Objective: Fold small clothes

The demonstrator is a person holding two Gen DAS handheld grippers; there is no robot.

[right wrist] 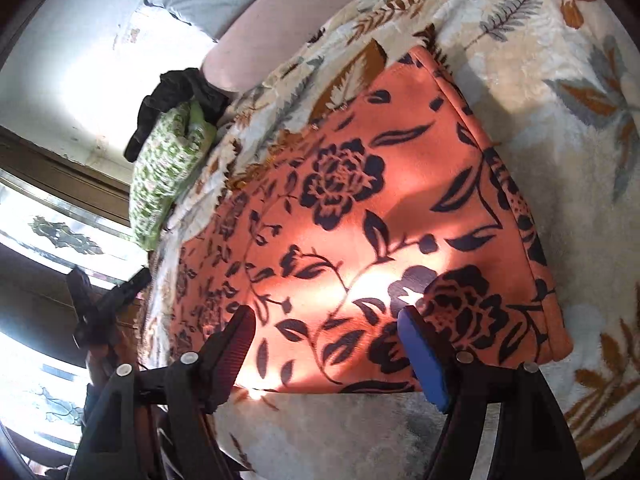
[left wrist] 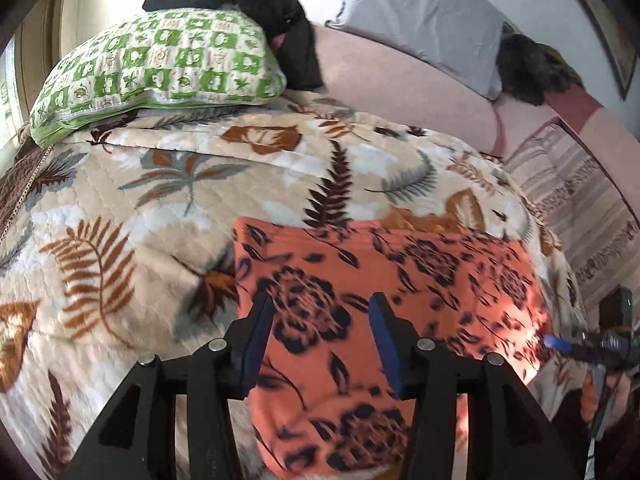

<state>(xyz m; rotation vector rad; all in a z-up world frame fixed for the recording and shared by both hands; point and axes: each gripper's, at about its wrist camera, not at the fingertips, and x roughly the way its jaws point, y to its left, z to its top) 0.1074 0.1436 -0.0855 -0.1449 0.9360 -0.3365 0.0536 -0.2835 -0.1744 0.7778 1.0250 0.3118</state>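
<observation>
An orange garment with dark flower print [left wrist: 360,280] lies flat, folded into a rough rectangle, on a leaf-patterned blanket [left wrist: 140,208]. My left gripper [left wrist: 320,308] is open and empty, its fingers just above the garment's near left part. In the right wrist view the same garment [right wrist: 380,208] fills the middle. My right gripper [right wrist: 326,320] is open and empty over the garment's near edge. The right gripper also shows at the far right of the left wrist view [left wrist: 560,344]. The left gripper shows at the left edge of the right wrist view [right wrist: 108,292].
A green checked pillow [left wrist: 160,68] with black clothes [left wrist: 256,4] on it lies at the bed's far left. A grey pillow [left wrist: 432,16] and a dark bundle [left wrist: 528,68] rest against the pink headboard [left wrist: 400,76]. A window [right wrist: 48,220] stands beside the bed.
</observation>
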